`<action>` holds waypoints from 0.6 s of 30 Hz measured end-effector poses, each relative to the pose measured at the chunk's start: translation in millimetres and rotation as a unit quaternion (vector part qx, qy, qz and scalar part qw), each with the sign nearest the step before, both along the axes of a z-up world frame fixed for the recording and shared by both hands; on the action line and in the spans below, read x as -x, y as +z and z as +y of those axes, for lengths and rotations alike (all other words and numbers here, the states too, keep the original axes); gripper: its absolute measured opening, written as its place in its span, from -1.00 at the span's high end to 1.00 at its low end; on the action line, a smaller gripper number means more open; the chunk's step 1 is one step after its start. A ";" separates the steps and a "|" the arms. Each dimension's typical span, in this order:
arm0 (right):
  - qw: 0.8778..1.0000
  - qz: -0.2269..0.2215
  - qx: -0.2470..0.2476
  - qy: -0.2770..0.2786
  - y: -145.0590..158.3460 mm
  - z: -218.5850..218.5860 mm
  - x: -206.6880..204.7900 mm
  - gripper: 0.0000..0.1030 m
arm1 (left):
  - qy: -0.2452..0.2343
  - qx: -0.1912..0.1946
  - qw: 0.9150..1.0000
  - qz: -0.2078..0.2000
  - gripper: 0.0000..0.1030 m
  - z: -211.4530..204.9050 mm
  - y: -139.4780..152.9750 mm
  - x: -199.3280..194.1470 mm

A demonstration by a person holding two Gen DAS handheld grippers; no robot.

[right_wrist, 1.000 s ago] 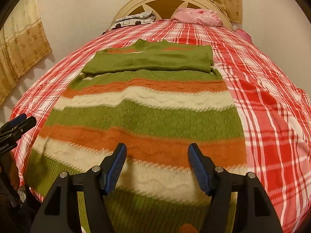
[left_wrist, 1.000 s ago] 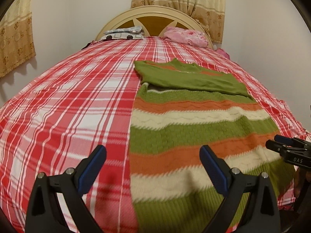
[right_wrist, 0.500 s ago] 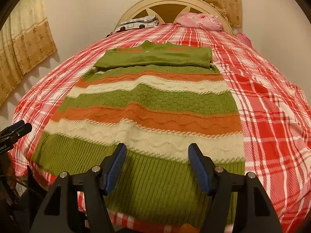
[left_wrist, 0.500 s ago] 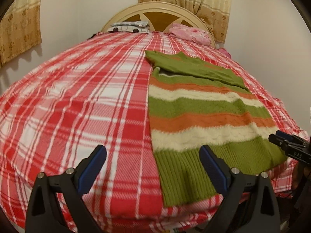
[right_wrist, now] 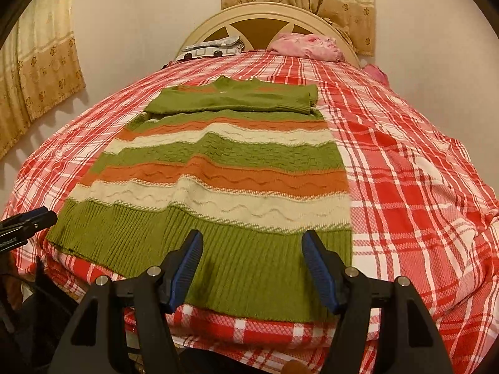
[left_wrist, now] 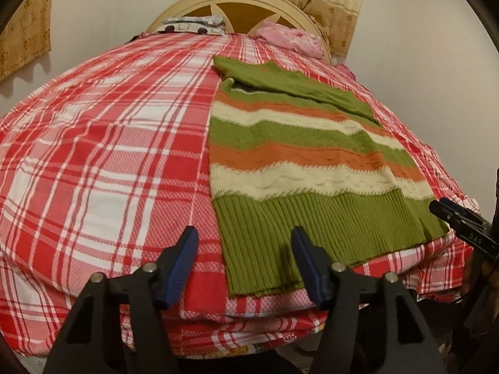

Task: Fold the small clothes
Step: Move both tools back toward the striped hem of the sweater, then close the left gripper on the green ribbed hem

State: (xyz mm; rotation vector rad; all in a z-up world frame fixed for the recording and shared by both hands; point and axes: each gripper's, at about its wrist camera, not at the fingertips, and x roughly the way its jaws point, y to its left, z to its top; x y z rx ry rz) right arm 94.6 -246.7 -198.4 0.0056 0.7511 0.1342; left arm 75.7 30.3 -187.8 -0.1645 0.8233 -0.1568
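A knitted sweater with green, orange and cream stripes lies flat on the bed, its sleeves folded across the chest at the far end. It also shows in the left wrist view. Its green ribbed hem lies at the near bed edge. My left gripper is open and empty, just above the hem's left corner. My right gripper is open and empty above the hem's right half. Each gripper shows at the edge of the other's view, the right one and the left one.
The bed carries a red and white plaid sheet. A pink bundle and a patterned pillow lie by the cream headboard. Curtains hang on the walls. The near bed edge drops just below the hem.
Both grippers have drawn back toward the foot of the bed, so the hem and bed edge have come into view. The left gripper's jaws have narrowed but stay open.
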 end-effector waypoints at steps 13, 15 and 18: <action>1.000 0.001 -0.014 -0.001 -5.7 -6.6 2.9 -0.29 | -0.012 0.027 0.999 0.014 0.10 -4.4 -10.4 -0.5; 1.000 -0.002 -0.018 -0.010 -3.5 -13.7 3.5 -0.29 | -0.021 0.023 0.999 0.008 0.49 -8.2 -10.0 1.3; 0.999 -0.007 -0.024 -0.025 0.0 -24.2 4.9 -0.29 | -0.024 0.020 0.999 0.007 0.71 -9.2 -9.2 1.6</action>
